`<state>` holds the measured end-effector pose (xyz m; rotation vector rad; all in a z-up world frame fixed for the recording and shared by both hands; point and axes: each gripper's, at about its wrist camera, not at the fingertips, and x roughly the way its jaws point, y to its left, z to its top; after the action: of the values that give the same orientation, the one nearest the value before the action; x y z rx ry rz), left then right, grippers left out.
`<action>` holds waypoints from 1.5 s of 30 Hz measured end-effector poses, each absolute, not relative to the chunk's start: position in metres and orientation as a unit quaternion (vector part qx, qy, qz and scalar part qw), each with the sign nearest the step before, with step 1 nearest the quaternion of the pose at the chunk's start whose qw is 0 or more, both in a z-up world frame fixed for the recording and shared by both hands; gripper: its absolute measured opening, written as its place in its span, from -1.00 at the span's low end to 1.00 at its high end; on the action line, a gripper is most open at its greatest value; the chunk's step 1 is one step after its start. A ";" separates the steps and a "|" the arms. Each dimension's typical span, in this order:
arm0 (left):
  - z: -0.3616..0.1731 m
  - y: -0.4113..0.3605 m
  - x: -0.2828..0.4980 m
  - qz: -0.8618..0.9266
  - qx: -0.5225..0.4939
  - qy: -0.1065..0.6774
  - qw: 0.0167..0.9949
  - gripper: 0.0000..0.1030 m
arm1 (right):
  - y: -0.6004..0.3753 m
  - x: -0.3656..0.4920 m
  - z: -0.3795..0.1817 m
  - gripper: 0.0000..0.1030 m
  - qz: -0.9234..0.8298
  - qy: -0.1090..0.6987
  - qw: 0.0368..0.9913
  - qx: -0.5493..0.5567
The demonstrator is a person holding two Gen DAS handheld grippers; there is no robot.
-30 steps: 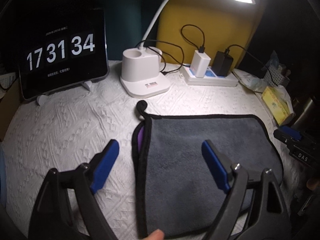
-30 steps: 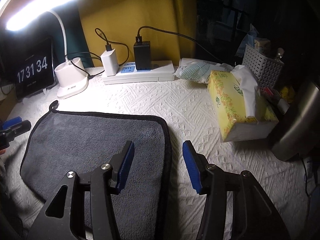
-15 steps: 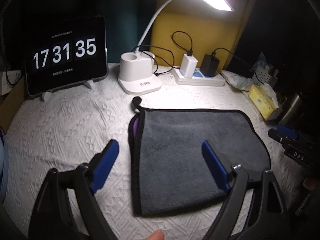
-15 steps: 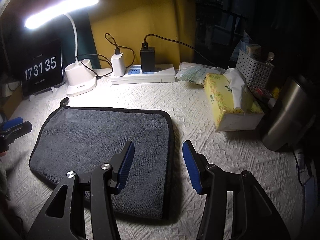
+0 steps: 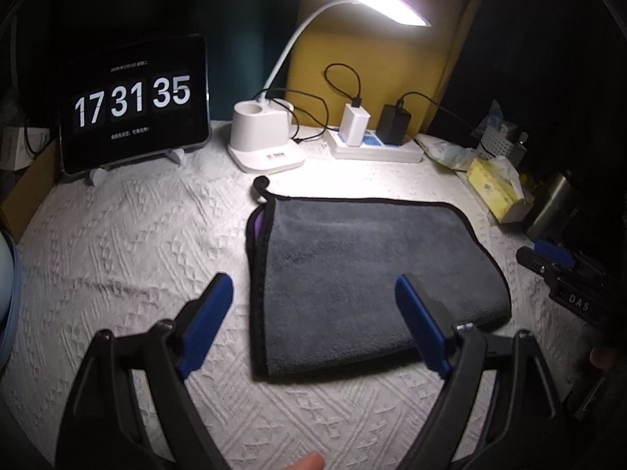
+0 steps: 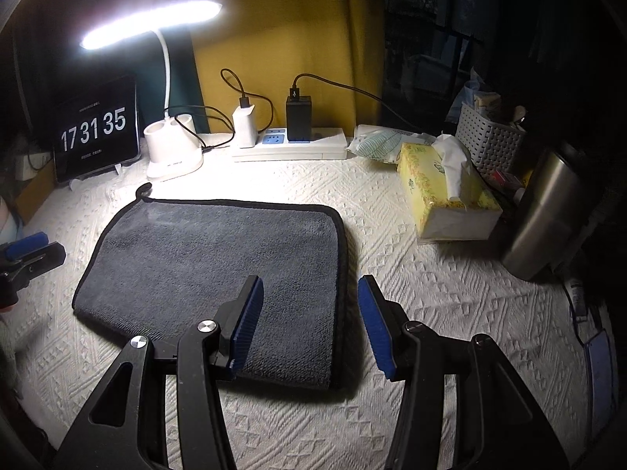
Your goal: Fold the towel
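A grey towel (image 5: 364,270) with black trim lies folded flat on the white textured cloth; it also shows in the right wrist view (image 6: 219,262). A purple inner layer peeks out at its left edge, and a hanging loop sticks out at the far left corner. My left gripper (image 5: 313,313) is open and empty, held above the towel's near left corner. My right gripper (image 6: 309,321) is open and empty, above the towel's near right edge. Each gripper's tip shows at the edge of the other's view.
At the back stand a tablet clock (image 5: 135,105), a white desk lamp base (image 5: 262,141) and a power strip with chargers (image 5: 372,143). A yellow tissue box (image 6: 443,192), a white basket (image 6: 490,141) and a steel flask (image 6: 548,215) sit at the right.
Both grippers have pulled back and up from the towel, so more of the table shows. The towel has stayed flat and both grippers have stayed open.
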<state>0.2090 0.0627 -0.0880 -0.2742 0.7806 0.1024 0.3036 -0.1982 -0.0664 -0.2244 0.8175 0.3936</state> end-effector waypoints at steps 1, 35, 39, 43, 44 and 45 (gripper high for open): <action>-0.088 0.062 0.207 0.049 -0.134 0.379 0.914 0.67 | -0.198 0.301 -0.065 0.03 0.190 0.393 0.893 -0.108; -0.067 0.031 0.125 0.018 -0.124 0.336 0.933 0.67 | -0.211 0.219 -0.037 0.03 0.192 0.361 0.906 -0.112; -0.063 0.028 0.116 0.015 -0.123 0.330 0.936 0.67 | -0.214 0.208 -0.033 0.03 0.191 0.356 0.908 -0.112; -0.059 0.024 0.107 0.011 -0.121 0.324 0.938 0.67 | -0.217 0.198 -0.029 0.03 0.191 0.351 0.910 -0.111; -0.058 0.024 0.105 0.010 -0.120 0.323 0.939 0.67 | -0.217 0.195 -0.028 0.03 0.190 0.349 0.911 -0.111; -0.057 0.023 0.103 0.009 -0.120 0.321 0.939 0.67 | -0.218 0.192 -0.027 0.03 0.190 0.348 0.911 -0.112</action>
<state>0.1029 0.0232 -0.0572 -0.2453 0.6561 0.0187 0.1921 -0.2180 -0.0267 -0.2299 0.7167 0.3917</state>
